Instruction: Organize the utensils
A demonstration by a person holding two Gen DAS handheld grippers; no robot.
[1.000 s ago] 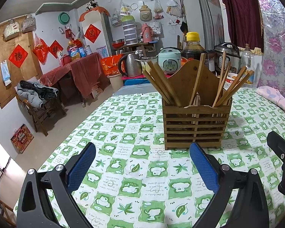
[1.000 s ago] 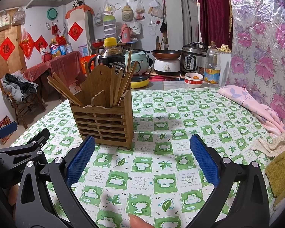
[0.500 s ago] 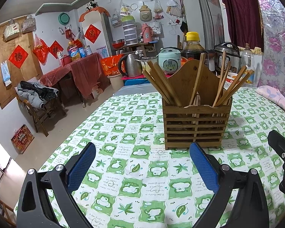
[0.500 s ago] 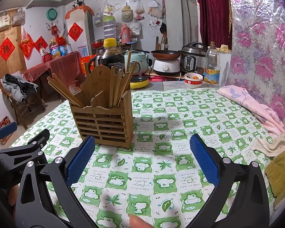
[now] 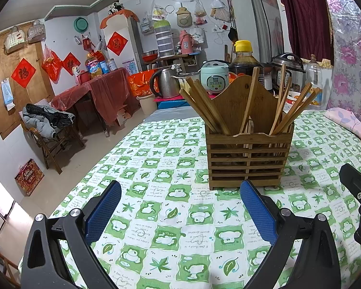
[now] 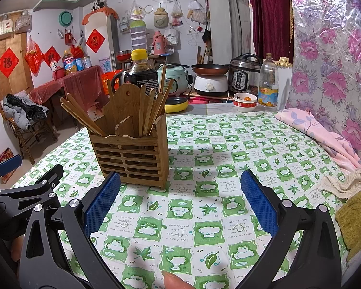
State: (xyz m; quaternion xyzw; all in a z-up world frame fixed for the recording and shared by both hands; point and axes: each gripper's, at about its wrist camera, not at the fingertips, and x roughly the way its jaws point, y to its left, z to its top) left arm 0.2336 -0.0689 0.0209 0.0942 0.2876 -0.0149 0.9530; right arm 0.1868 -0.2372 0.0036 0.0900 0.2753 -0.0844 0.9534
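Green-checked tablecloth [image 5: 170, 219] under slatted wooden holder [image 5: 248, 159] of chopsticks [image 5: 205, 107]

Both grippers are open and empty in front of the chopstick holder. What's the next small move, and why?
Probably ease the left gripper forward toward the wooden holder, aiming at the chopsticks splayed out on its left side. Both it and the right gripper are open, hold nothing and sit short of the holder, and those sticks lean furthest out.

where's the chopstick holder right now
The wooden chopstick holder stands upright on the green checked tablecloth, ahead of both open claws: right of centre in the left view, left of centre in the right.
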